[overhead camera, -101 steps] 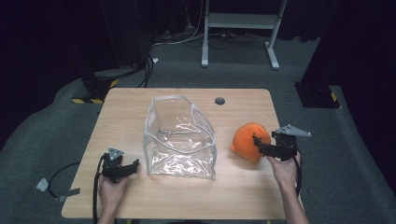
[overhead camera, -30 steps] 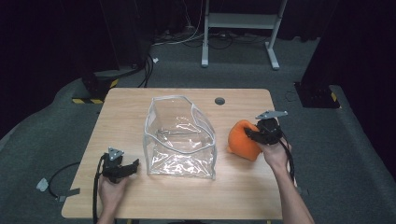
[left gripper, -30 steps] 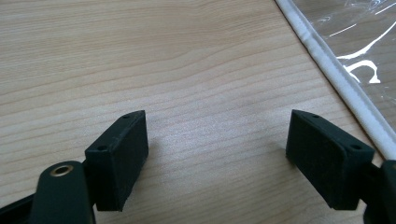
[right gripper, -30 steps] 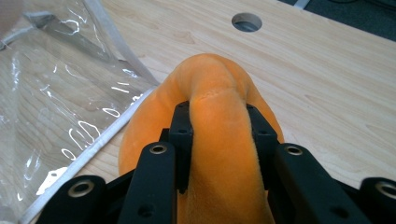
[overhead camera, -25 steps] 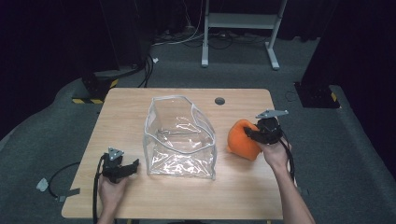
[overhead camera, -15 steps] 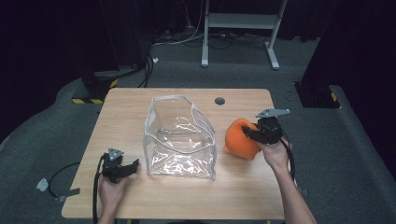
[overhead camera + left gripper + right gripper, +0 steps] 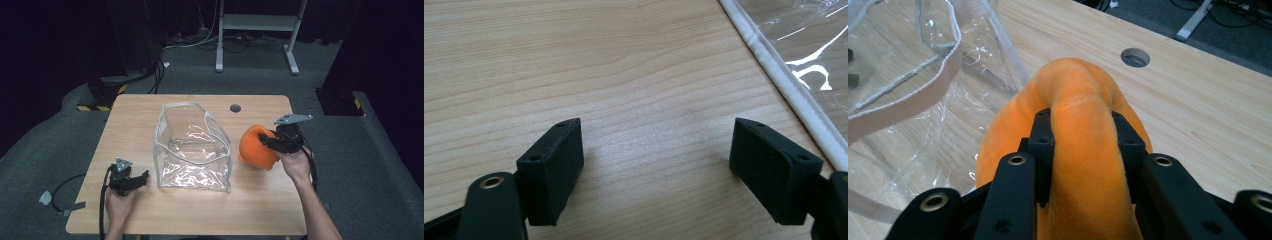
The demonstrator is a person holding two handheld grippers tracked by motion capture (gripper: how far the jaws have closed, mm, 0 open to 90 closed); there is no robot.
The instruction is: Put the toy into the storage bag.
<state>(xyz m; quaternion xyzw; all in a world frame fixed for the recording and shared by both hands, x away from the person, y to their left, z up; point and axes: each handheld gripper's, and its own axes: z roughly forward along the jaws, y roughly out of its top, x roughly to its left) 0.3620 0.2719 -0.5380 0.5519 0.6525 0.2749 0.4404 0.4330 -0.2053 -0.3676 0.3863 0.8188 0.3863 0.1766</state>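
My right gripper (image 7: 270, 141) pinches a fold of the orange plush toy (image 7: 256, 147), jaws pressed into its soft top (the fabric bulges up between them). The toy sits at three o'clock of the clear plastic bag (image 7: 192, 147), just beside it. My left gripper (image 7: 141, 179) rests on the counter (image 7: 150, 107) at eight o'clock of the bag, jaws spread, nothing between them.

Soft orange plush toy (image 7: 256, 148), squeezed, raised just beside clear bag (image 7: 192, 147)
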